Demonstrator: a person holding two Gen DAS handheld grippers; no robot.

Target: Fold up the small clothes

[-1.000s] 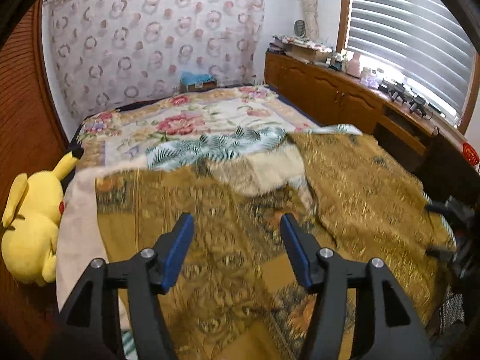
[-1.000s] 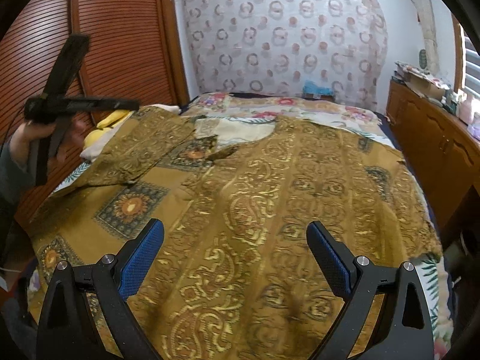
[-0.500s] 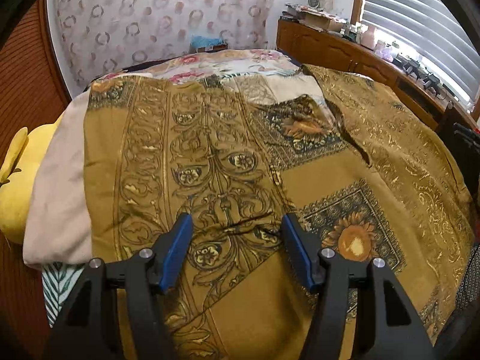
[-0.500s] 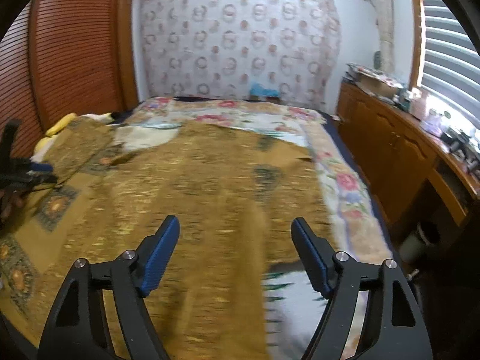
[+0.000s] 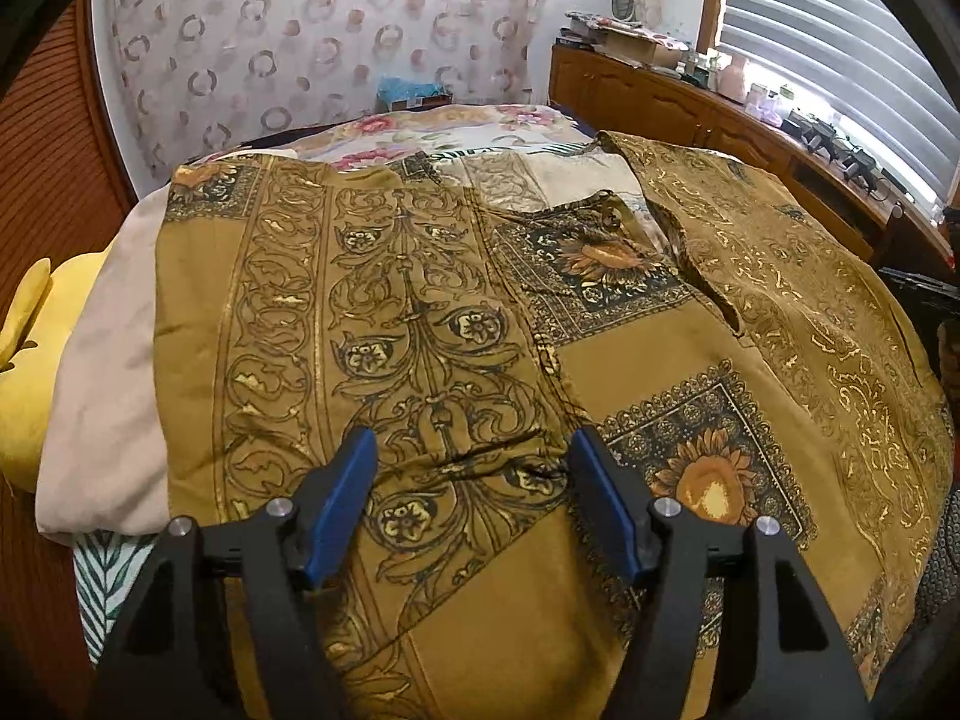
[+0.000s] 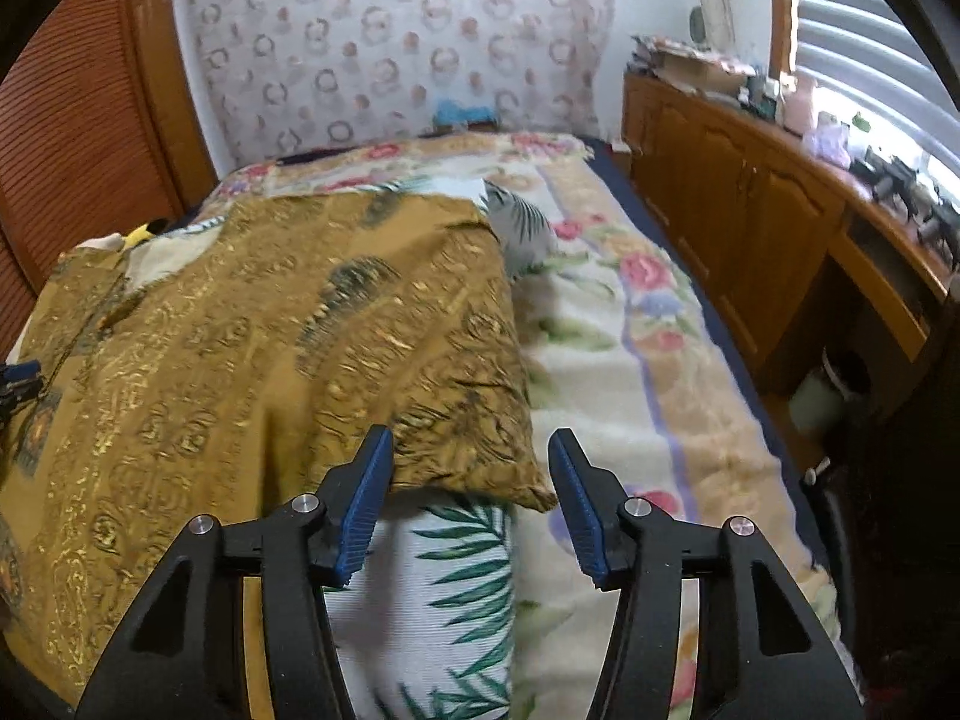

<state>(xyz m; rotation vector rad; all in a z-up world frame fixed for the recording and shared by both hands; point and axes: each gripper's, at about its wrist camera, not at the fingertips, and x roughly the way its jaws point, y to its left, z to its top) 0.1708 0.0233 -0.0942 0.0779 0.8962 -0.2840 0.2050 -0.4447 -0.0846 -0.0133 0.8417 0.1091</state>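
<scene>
Between and beneath both tongs, one gold patterned cloth [image 5: 420, 312] spread over one floral bed [image 6: 606, 360], left tongs [image 5: 471, 456] released above its middle, right tongs [image 6: 468, 462] released at its near corner, one yellow plush toy [image 5: 30, 372] far left.

Bedroom in daylight. Far wall covered by a pale curtain [image 5: 324, 54] printed with rings and dots. On the left, a reddish-brown slatted wooden door [image 6: 78, 138]. Along the right side, a long wooden cabinet [image 6: 738, 204] with panelled doors, its top cluttered with boxes and small items too small to tell apart. Above it, a window with white blinds [image 5: 840, 60], brightly lit. Bed [image 6: 606, 372] with a floral blanket in the middle.
</scene>
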